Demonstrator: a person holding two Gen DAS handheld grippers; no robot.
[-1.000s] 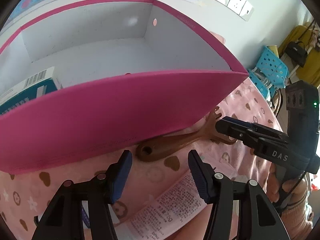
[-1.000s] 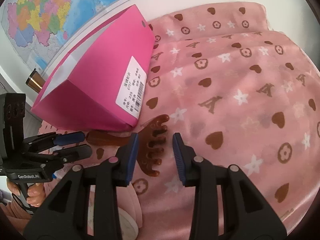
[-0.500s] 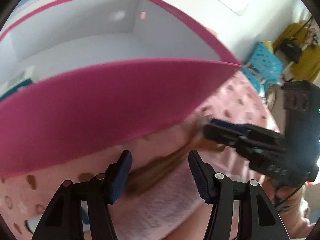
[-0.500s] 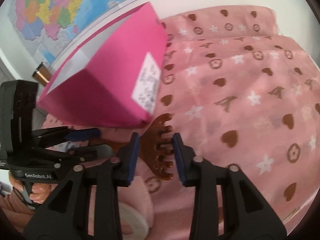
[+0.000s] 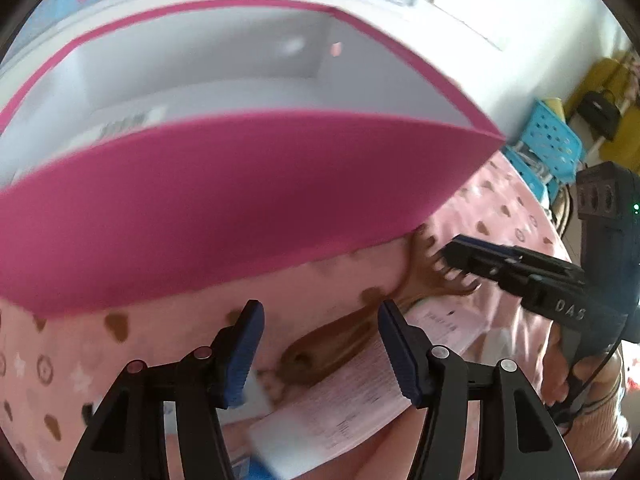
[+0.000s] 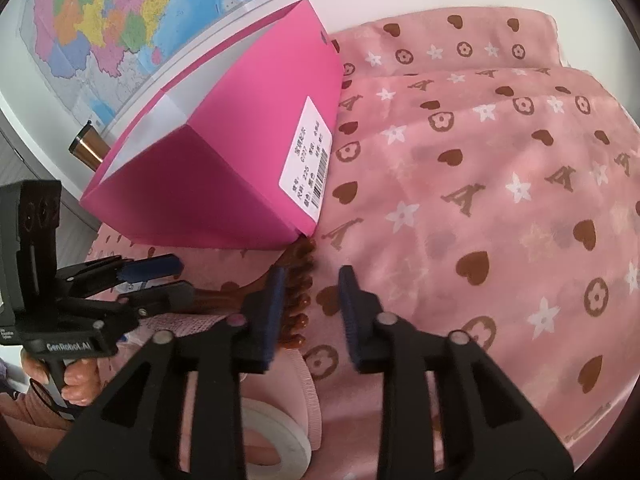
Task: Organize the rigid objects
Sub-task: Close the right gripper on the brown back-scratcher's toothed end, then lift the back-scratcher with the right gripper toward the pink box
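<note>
Inside, the pink box (image 5: pixel 248 208) holds a blurred carton (image 5: pixel 120 130), hidden from the right view; both grippers (image 5: pixel 320 344) (image 6: pixel 312 300) gape, empty.

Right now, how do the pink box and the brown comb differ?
The pink box is large, open-topped and stands on the cloth; the brown comb is small, flat and lies beside its corner. The box has a white barcode label; the comb has a toothed edge. Both are rigid.

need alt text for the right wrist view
Open right tongs hover over the toothed end of a brown comb on a pink patterned cloth, beside a pink box. The left tongs reach toward the comb's handle.
</note>
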